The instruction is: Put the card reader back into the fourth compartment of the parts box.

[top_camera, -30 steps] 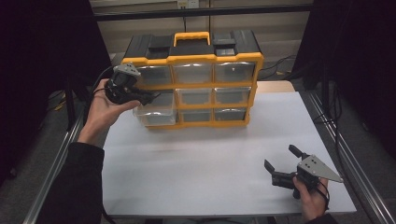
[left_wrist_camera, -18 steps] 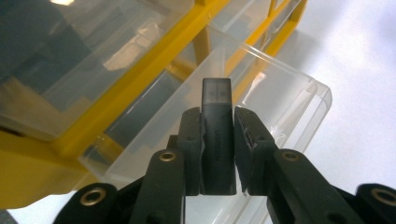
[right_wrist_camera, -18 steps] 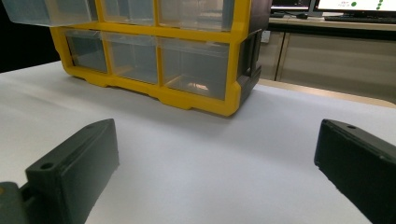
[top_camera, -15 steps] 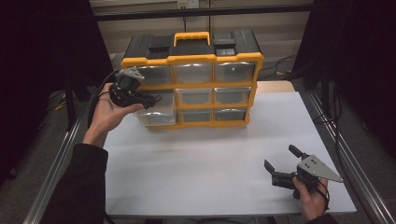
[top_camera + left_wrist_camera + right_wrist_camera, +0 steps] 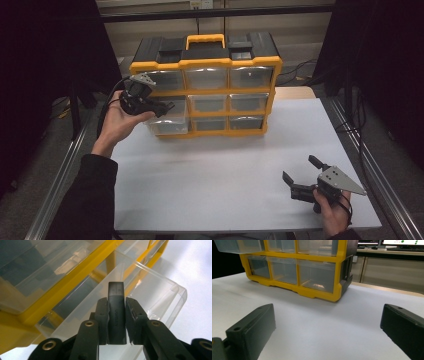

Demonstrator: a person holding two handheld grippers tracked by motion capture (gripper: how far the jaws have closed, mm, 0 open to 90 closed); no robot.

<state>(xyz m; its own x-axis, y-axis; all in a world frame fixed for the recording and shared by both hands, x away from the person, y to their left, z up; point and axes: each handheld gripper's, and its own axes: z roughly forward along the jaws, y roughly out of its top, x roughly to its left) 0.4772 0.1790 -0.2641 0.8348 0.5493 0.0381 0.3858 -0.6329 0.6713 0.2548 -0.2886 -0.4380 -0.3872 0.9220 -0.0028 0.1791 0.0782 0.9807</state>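
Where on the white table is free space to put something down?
The white table is bare between the yellow drawer cabinet and its near edge, left of the right gripper. It is crowded at the pulled-out drawer, where the left gripper holds a dark adapter.

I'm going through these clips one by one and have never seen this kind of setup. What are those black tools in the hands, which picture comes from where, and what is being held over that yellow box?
There is no robot here: a person holds a handheld two-jaw tool in each hand. The high view looks down from above the person's side of the white table. The other two pictures come from cameras riding on each tool, looking along its own black jaws.

On the table stands a yellow and black drawer cabinet with clear plastic drawers. One clear drawer, at the cabinet's left side, is pulled out.

The left gripper is shut on a small dark adapter, a slim stick with pale lettering, held over that open drawer. The high view shows this gripper at the cabinet's left side.

The right gripper is low over the table's near right corner, jaws wide open with nothing between them.
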